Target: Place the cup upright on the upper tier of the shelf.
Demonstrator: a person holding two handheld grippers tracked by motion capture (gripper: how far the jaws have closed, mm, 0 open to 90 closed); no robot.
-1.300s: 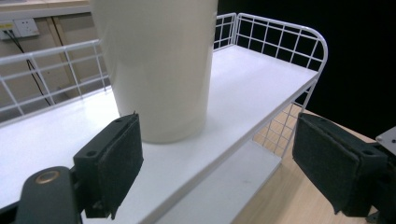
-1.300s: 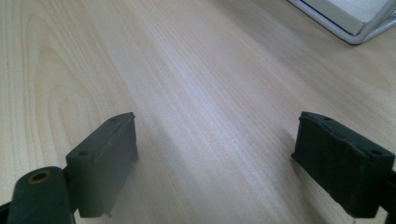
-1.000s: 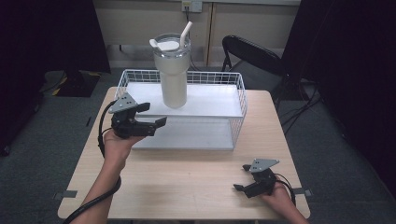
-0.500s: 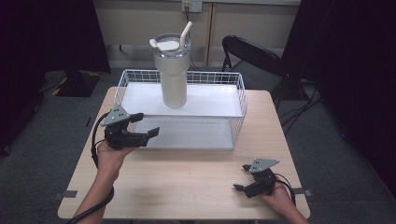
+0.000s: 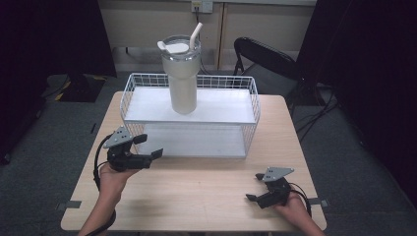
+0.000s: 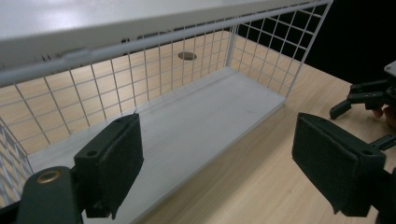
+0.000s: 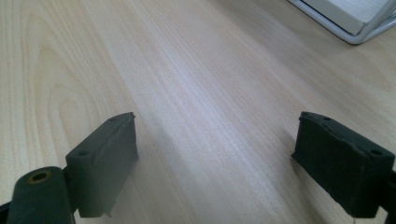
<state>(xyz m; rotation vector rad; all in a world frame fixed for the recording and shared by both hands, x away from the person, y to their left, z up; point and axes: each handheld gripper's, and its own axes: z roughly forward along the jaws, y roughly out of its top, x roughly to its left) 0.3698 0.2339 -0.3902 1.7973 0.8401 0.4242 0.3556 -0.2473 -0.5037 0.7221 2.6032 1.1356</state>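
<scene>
From the high view I see a wooden desk (image 5: 196,187) carrying a white wire shelf rack (image 5: 189,118), and on the rack's upper board stands a pale tumbler (image 5: 182,78) upright, with a lid and a straw. My left gripper (image 5: 145,150) hangs above the desk just in front of the rack's left end, its fingers spread apart and holding nothing. My right gripper (image 5: 255,187) sits low at the near right corner of the desk, well apart from the rack, fingers also apart and empty. A dark chair (image 5: 265,59) stands behind the desk.

In the left gripper view, I look between two widely separated black fingers (image 6: 114,158) into the rack's lower level (image 6: 196,116), a bare white board fenced by wire mesh (image 6: 140,79). The other gripper (image 6: 366,95) shows far off at the right edge, over the wood.

In the right gripper view, both fingers (image 7: 107,156) stand wide apart over bare wood grain (image 7: 196,93), close to the surface. A corner of the rack's base (image 7: 350,18) shows at the upper right.
</scene>
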